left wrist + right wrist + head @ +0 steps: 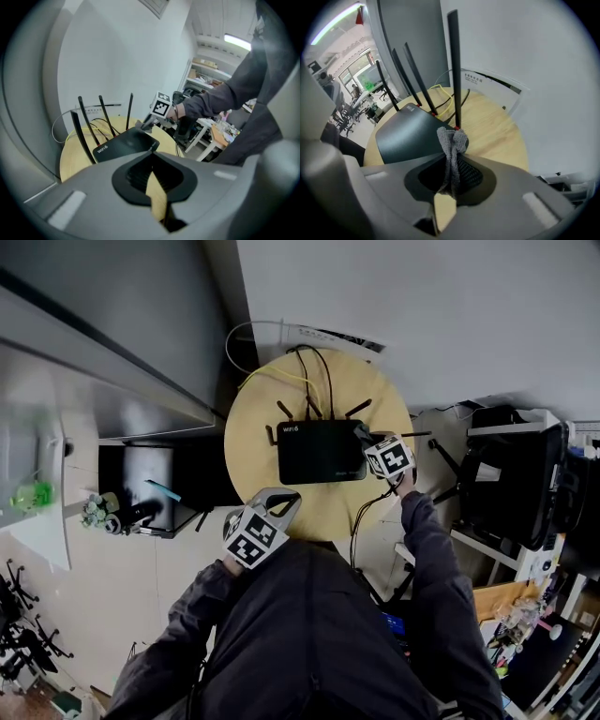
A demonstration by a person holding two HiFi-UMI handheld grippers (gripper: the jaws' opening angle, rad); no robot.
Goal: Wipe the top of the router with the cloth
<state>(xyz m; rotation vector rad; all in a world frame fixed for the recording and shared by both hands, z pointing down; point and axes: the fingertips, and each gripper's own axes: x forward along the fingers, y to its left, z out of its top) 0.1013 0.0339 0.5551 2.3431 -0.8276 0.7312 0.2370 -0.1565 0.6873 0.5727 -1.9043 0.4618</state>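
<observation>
Black flat rectangular plastic router [321,452], marked "WiFi 6" and fitted with thin upright antennas, is set on the round pale wooden desk [251,432]. The left hand-held gripper [287,498] is held closed on nothing at the desk's near edge. The right hand-held gripper [364,437] is clamped on a small grey knitted cloth [452,139] at the router's right edge.
</observation>
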